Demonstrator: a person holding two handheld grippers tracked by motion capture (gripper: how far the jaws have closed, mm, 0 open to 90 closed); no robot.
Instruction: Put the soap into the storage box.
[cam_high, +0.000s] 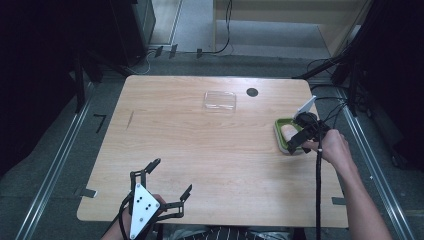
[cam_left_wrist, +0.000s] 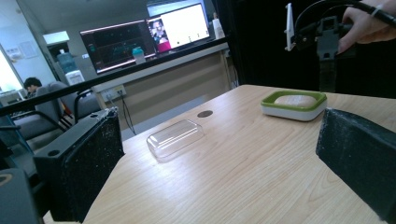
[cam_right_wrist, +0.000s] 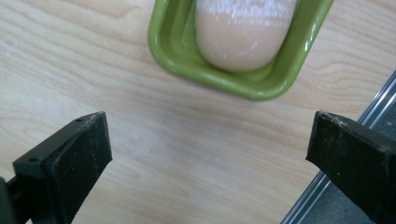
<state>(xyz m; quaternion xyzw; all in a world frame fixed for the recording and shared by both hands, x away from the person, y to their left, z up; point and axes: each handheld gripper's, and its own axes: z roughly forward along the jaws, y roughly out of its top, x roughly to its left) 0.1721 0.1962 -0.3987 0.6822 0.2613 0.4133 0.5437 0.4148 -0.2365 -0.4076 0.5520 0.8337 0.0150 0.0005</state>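
Office-type lab: monitors (cam_left_wrist: 144, 35) on a long desk (cam_left_wrist: 159, 70) beyond the wooden table (cam_high: 200, 150); office chairs (cam_left_wrist: 60, 100) beside that desk.

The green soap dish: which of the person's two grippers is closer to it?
Right. The right gripper hovers right over the green soap dish, jaws open. The left gripper sits at the table's near edge, far off.
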